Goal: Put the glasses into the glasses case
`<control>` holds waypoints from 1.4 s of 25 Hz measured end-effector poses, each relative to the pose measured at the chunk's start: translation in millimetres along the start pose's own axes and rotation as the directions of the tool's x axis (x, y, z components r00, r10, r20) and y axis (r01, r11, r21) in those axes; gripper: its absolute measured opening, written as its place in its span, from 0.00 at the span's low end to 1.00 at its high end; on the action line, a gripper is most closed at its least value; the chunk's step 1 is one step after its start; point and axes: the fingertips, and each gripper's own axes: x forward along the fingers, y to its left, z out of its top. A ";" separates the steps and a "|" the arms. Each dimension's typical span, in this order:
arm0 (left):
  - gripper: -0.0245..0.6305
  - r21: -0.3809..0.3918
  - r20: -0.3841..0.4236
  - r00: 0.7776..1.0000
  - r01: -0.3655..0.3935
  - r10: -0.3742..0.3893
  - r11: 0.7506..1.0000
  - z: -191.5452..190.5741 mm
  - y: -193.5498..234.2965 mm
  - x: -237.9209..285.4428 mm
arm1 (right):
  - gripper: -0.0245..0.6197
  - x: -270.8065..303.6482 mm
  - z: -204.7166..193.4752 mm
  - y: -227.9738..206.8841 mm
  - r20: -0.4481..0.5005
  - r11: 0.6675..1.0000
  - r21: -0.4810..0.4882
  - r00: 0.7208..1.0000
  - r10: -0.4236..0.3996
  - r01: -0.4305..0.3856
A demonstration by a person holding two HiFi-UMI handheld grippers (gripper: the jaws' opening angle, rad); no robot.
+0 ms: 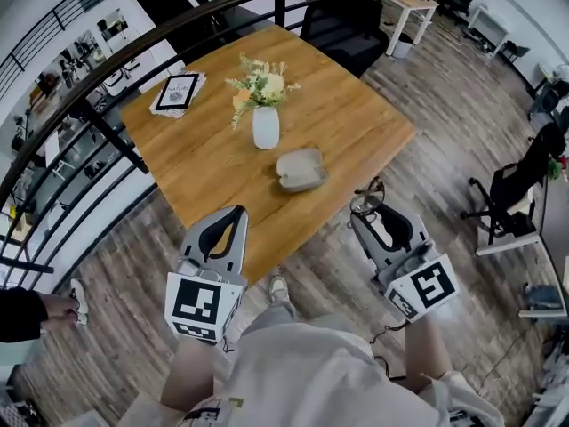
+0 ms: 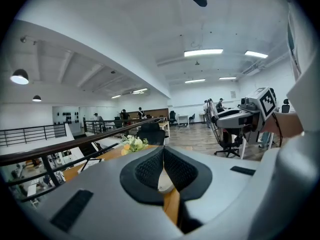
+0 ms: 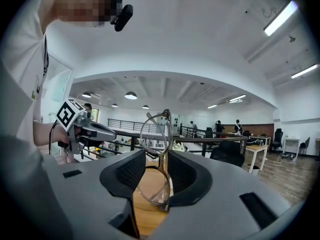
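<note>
A grey glasses case (image 1: pixel 300 169) lies closed near the front of the wooden table (image 1: pixel 356 123). My right gripper (image 1: pixel 364 213) hovers just off the table's front right edge, shut on a pair of thin-framed glasses (image 1: pixel 369 194). In the right gripper view the glasses (image 3: pixel 156 134) stand upright between the pads, with one lens above the right gripper (image 3: pixel 159 159). My left gripper (image 1: pixel 236 213) is over the table's front edge, left of the case. Its jaws meet at the tips in the left gripper view, and the left gripper (image 2: pixel 163 153) holds nothing.
A white vase of flowers (image 1: pixel 265 124) stands behind the case, and a book (image 1: pixel 179 92) lies at the far left corner. A dark railing (image 1: pixel 107 132) runs along the table's left side. A black office chair (image 1: pixel 347 25) stands behind the table. A bystander's hand (image 1: pixel 55 308) shows at the left edge.
</note>
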 end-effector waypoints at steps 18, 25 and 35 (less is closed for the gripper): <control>0.07 -0.079 -0.155 0.987 -0.046 0.034 0.996 -51.3 29.6 104.2 | 0.29 109.6 -93.6 -73.3 -0.173 0.967 -0.090 0.960 0.220 -0.238; 0.07 -0.166 -0.213 0.970 -0.155 0.118 0.974 -77.3 36.3 148.5 | 0.29 157.4 -139.8 -93.5 -0.271 0.897 -0.113 0.882 0.385 -0.426; 0.07 -0.243 -0.311 0.915 -0.339 0.258 0.909 -120.5 51.5 169.3 | 0.29 216.7 -225.5 -94.0 -0.434 0.722 -0.130 0.693 0.575 -0.680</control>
